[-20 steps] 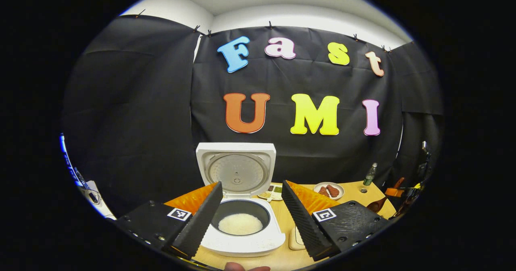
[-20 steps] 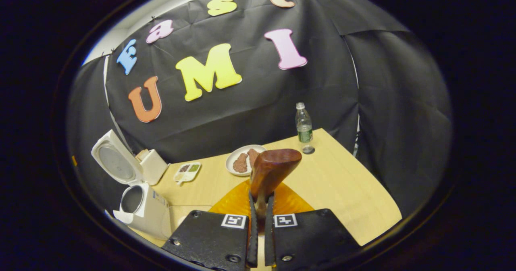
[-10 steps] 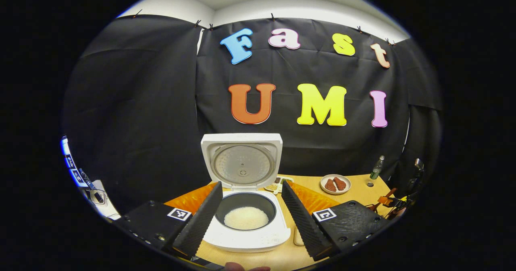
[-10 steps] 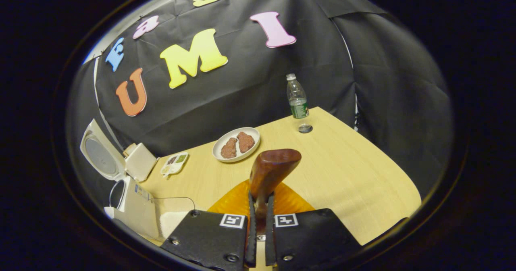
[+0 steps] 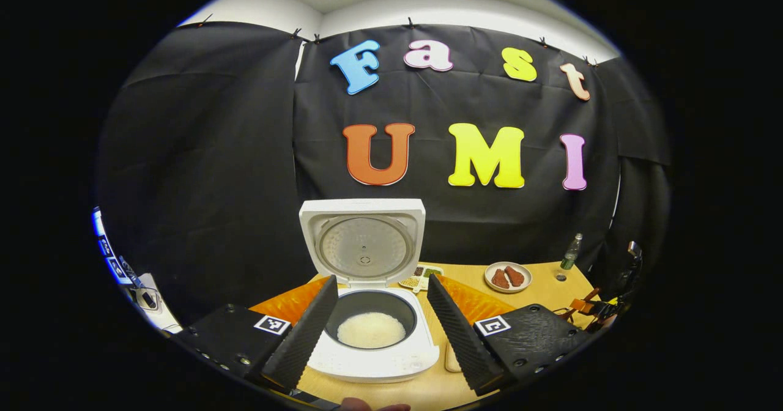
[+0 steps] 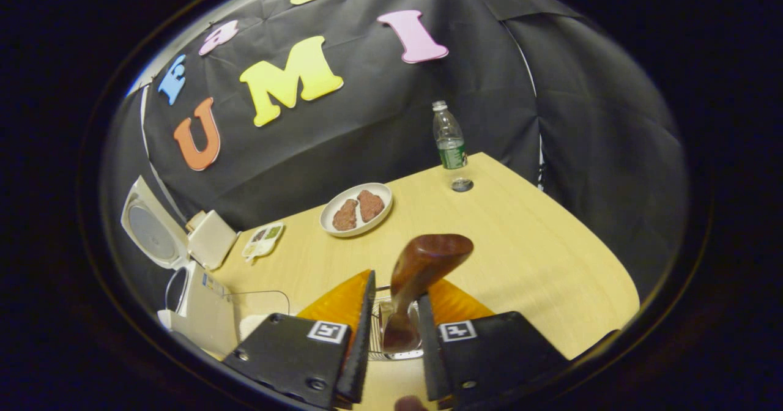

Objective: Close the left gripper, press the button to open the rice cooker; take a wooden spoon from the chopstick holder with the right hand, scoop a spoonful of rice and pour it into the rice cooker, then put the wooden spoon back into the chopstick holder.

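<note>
Left tool [image 5: 380,319]: hanging wide apart before the open rice cooker [image 5: 367,313], rice inside | Right tool [image 6: 391,337]: fingers parted, flanking the wooden spoon [image 6: 422,276] standing in the chopstick holder [image 6: 394,331] | Labels: none legible

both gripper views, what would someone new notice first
In the left gripper view, the white rice cooker stands open on the table between the spread jaws, its lid upright and rice in the pot. In the right gripper view, the wooden spoon stands in the wire chopstick holder, with the right gripper open around it.
</note>
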The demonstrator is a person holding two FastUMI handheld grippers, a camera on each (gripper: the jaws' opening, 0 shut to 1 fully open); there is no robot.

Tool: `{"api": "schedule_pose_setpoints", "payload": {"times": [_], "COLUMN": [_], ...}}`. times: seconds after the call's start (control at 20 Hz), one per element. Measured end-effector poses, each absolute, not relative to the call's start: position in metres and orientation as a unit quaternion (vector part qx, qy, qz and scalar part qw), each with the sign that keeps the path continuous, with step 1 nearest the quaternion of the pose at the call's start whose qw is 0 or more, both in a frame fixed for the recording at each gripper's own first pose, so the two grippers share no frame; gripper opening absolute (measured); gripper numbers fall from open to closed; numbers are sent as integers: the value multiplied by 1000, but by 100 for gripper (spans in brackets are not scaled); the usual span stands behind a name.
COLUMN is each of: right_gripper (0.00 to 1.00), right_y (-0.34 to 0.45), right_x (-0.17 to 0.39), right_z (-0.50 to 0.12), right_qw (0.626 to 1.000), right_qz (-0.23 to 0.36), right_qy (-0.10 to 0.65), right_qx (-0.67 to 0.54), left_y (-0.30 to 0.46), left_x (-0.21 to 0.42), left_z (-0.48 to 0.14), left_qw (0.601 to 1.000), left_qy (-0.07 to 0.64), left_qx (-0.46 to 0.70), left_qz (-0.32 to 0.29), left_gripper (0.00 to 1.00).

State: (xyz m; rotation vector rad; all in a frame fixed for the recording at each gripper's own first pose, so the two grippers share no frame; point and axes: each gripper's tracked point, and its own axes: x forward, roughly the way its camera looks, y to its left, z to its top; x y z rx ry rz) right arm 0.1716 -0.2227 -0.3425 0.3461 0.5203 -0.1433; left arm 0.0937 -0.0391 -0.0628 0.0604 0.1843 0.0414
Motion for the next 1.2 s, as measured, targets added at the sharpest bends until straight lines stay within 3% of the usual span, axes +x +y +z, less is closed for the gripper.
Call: {"api": "schedule_pose_setpoints", "payload": {"times": [0.1,0.15,0.4,0.55,0.8,0.9,1.2], "right_gripper": [73,78,81,91,94,100,100], "right_y": [-232,-237,-256,-253,-228,-211,-159], "right_x": [166,162,138,122,96,87,68], "right_z": [-332,-325,-273,-226,-145,-120,-86], "right_qw": [950,951,959,968,980,983,988], "right_qz": [-84,-91,-117,-123,-130,-127,-113], "right_qy": [254,252,221,192,132,116,92], "right_qx": [158,156,135,109,65,59,46], "left_y": [-41,-42,-39,-34,-11,1,28], "left_x": [97,99,118,134,167,180,233], "left_z": [-59,-57,-39,-22,16,28,44], "left_qw": [996,997,998,999,1000,1000,999], "left_qy": [84,80,56,36,2,-3,-7], "left_qx": [22,18,1,5,27,20,31], "left_qz": [13,9,-3,-15,-3,4,7], "left_gripper": [94,94,94,94,94,94,94]}}
